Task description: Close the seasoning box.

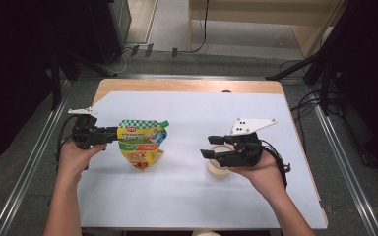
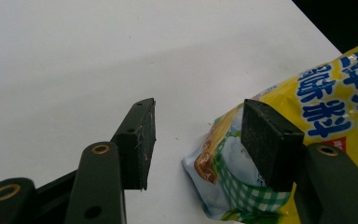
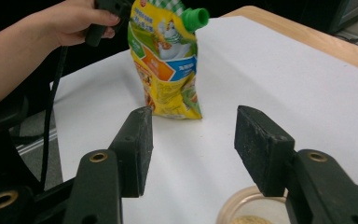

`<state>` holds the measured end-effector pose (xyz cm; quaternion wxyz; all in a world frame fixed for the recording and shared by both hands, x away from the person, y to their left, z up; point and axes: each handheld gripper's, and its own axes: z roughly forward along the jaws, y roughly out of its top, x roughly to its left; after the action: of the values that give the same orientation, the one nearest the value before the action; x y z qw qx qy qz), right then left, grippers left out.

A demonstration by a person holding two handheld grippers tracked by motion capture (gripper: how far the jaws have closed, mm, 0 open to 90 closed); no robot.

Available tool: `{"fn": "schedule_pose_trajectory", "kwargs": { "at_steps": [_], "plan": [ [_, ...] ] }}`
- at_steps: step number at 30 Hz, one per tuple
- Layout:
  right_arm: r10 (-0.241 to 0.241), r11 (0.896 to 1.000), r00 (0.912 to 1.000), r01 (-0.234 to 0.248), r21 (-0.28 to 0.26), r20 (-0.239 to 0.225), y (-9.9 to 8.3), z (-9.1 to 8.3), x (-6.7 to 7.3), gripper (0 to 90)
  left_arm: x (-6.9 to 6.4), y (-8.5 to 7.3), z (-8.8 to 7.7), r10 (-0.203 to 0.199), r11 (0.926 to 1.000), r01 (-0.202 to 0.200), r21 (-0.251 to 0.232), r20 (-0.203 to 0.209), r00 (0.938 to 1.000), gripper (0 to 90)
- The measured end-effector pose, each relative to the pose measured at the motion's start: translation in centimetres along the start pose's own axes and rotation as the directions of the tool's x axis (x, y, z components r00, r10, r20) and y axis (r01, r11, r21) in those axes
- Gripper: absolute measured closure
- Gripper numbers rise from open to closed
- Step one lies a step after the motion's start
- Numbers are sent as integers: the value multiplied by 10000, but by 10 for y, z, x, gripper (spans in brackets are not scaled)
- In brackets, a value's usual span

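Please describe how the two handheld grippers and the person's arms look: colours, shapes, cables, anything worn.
Both grippers, the left gripper and the right gripper, are black, with flat rectangular jaw pads and brass-coloured rivets on the linkages. Each carries a pale three-cornered plate on top; the right one's shows dark dots. A black cable trails from each. The forearms are bare, with no sleeves or gloves in view.

Yellow pouch (image 1: 141,143) with green-checked top, green cap (image 3: 195,18); white table sheet (image 1: 187,196).

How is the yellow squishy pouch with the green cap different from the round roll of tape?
The yellow plastic pouch with a green cap is flat-sided and printed with bright pictures; the beige tape roll is a plain ring with a hole. The pouch is bigger. The pouch is by the left claw, the roll under the right claw. Both are over the white sheet.
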<state>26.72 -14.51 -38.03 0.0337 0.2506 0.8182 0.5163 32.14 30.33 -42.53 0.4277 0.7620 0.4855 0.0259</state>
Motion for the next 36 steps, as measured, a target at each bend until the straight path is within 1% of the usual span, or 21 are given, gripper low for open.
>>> {"fn": "schedule_pose_trajectory", "kwargs": {
  "at_steps": [5,14,21,25,29,36],
  "plan": [
    [160,9998,9998,-158,-133,116,2,-12,-9,481,1,-1,2,15,9999,-15,131,-3,10000,454],
    [428,9983,9973,-402,-433,598,2,-33,-25,480,0,-1,2,89,9999,-90,124,38,10000,452],
    [636,9963,9931,-575,-641,985,3,-53,-37,481,-1,-1,4,94,9998,-95,194,40,9999,452],
    [771,9950,9891,-684,-725,1251,2,-62,-44,484,-1,-1,4,132,9997,-133,194,61,9999,452],
    [980,9926,9850,-864,-857,1417,0,-71,-51,486,-1,-1,4,90,9998,-91,198,56,9999,452],
    [1395,9864,9729,-1203,-1117,1844,-7,-87,-66,485,0,-2,4,94,9998,-96,196,59,9999,451]
  ]
}}
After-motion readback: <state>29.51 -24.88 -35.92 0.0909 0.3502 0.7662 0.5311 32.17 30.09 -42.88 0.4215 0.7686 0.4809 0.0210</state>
